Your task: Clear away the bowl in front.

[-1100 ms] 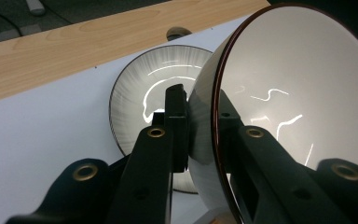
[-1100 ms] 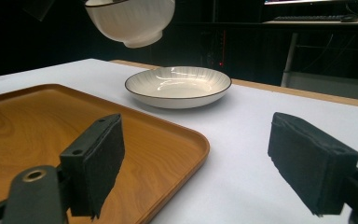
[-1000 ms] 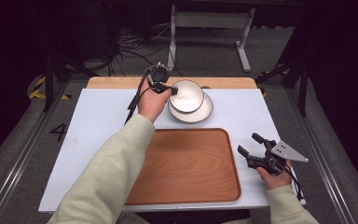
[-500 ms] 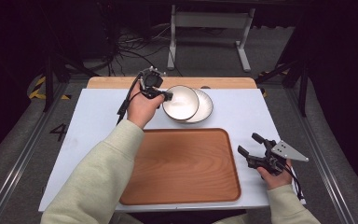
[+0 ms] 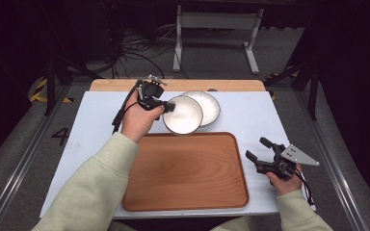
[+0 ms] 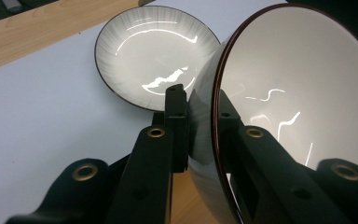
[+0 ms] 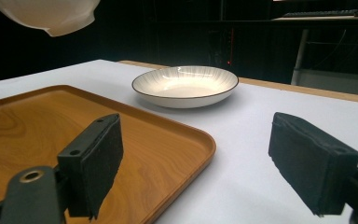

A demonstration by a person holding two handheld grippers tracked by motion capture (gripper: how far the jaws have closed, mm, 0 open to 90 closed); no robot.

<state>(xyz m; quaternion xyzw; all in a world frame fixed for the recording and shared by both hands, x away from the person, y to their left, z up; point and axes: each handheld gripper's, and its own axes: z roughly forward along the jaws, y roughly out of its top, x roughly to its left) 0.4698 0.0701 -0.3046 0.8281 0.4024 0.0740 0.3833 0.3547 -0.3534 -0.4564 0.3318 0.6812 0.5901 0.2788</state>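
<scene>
While our left gripper (image 5: 166,107) holds the white bowl (image 5: 182,114) by its rim, jaws clamped on either side of the wall, the bowl hangs tilted above the table (image 5: 250,113), between the plate (image 5: 208,105) and the wooden tray (image 5: 188,171). Our right gripper (image 5: 259,153) rests beside the tray, jaws wide apart.

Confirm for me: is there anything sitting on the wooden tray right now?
No. In the high view the tray is bare; the bowl is held up by the left gripper and the plate rests on the table beyond it.
</scene>
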